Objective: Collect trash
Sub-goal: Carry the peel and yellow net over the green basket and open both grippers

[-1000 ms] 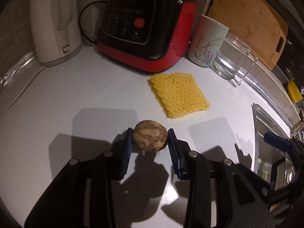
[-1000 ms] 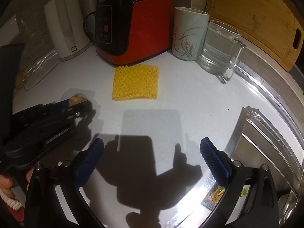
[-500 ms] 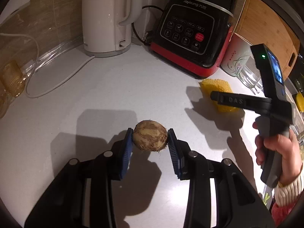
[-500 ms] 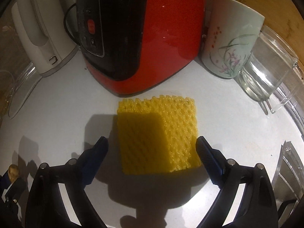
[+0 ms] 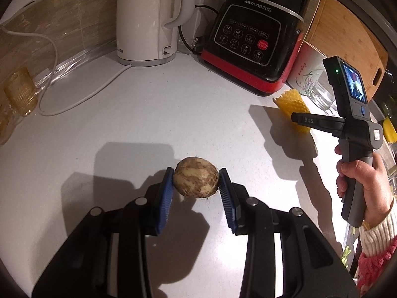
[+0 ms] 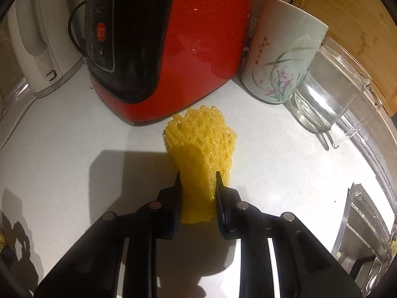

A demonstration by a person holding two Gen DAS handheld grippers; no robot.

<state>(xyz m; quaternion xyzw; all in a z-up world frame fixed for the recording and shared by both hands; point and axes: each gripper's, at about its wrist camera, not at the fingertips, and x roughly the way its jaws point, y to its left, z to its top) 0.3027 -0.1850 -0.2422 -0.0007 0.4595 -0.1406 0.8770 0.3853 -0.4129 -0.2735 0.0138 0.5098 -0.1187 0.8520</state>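
My left gripper [image 5: 196,183] is shut on a round brown, rough-skinned ball of food scrap [image 5: 196,180], held just above the white counter [image 5: 148,124]. In the right wrist view a yellow foam net [image 6: 201,149] lies in front of the red blender base [image 6: 178,49]. My right gripper [image 6: 197,183] is closing on it: both pads press the net's near end, which bunches up between them. The left wrist view shows the right gripper's handle [image 5: 357,129] in a person's hand [image 5: 364,181], with the yellow net [image 5: 292,106] partly hidden behind it.
A white kettle [image 5: 146,19] and its cord [image 5: 82,96] stand at the back left. A flowered cup [image 6: 282,49] and a glass jug [image 6: 330,99] stand right of the blender. A wooden board [image 6: 347,19] leans behind. The sink edge [image 6: 359,223] is at the right. Amber glasses [image 5: 19,94] sit far left.
My right gripper came down to the yellow net and closed its wide jaws onto it, crumpling it. My left gripper moved left with the brown ball still held.
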